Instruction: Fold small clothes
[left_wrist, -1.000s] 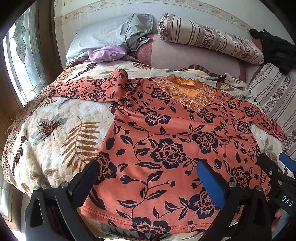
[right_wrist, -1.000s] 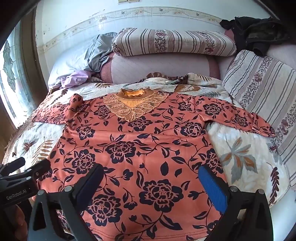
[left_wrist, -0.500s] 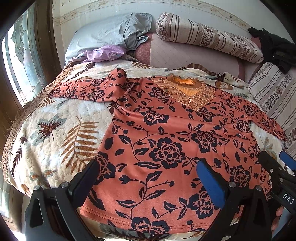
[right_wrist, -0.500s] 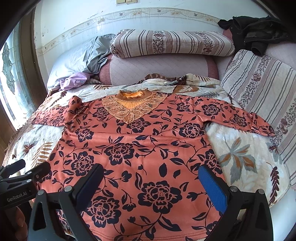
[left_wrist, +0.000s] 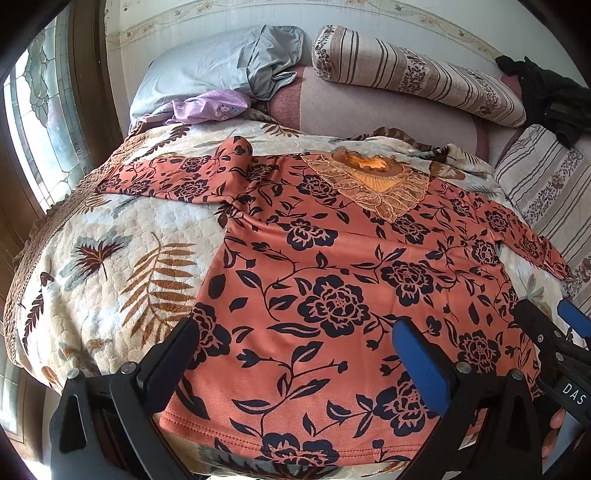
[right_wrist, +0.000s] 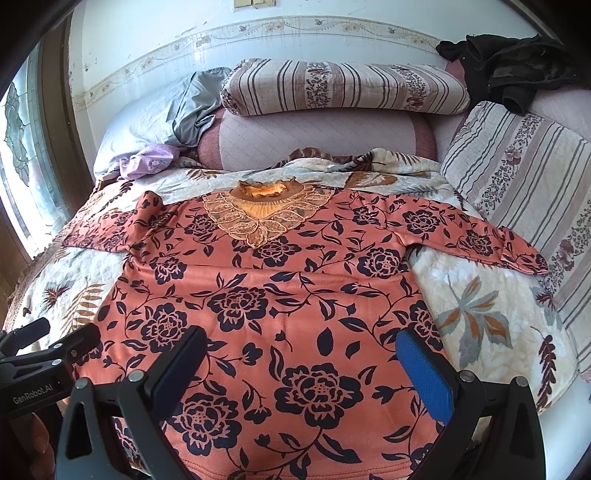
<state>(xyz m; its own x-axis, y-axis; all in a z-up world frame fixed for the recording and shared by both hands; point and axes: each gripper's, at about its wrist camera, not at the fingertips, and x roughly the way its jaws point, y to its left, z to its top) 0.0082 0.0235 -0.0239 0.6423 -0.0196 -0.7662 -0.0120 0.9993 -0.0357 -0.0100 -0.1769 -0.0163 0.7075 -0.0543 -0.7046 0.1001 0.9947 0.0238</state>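
An orange top with dark flowers (left_wrist: 332, 280) lies flat and face up on the bed, sleeves spread to both sides, lace collar (left_wrist: 373, 184) at the far end. It also shows in the right wrist view (right_wrist: 280, 295). My left gripper (left_wrist: 295, 354) is open and empty above the hem's left part. My right gripper (right_wrist: 306, 365) is open and empty above the hem's right part. Each gripper shows at the edge of the other's view: the right one (left_wrist: 554, 339), the left one (right_wrist: 44, 350).
The bed has a leaf-print quilt (left_wrist: 110, 258). Striped pillows (right_wrist: 343, 88) and a pink bolster (right_wrist: 317, 140) lie at the head. A grey pillow (left_wrist: 207, 66) and a lilac cloth (left_wrist: 207, 107) lie far left. Black clothes (right_wrist: 509, 62) lie far right. A window (left_wrist: 40, 122) is on the left.
Both grippers have drawn back and risen slightly, so the top looks a little farther away. The top has not moved. Both grippers stay open.
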